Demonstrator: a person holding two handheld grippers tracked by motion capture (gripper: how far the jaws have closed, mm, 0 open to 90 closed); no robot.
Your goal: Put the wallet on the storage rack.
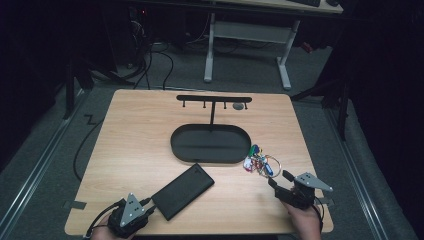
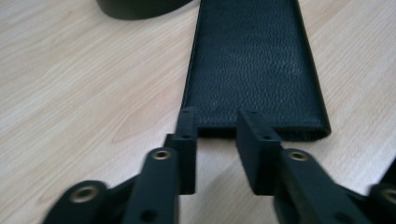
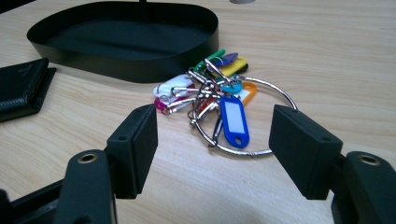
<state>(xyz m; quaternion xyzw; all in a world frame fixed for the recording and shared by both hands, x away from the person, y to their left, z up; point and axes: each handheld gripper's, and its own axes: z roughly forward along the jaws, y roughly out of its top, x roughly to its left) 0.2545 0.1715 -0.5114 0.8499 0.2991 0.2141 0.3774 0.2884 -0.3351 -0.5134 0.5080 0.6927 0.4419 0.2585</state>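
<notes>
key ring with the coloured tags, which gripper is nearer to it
Right. The right gripper sits just short of the key ring, jaws open toward it. The left gripper is across the table at the near end of the black wallet.

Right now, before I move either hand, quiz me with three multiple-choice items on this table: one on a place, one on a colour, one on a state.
1. The key bunch lies:
A. inside the tray
B. on the table beside the tray
C. on the rack

2. The wallet is:
A. black
B. red
C. white

3. The right tongs are:
A. shut on the ring
B. shut on nothing
C. open

Answers:
1 B, the keys rest on wood at the tray's outer wall.
2 A, black grained leather.
3 C, the pads stand apart short of the ring.
</notes>
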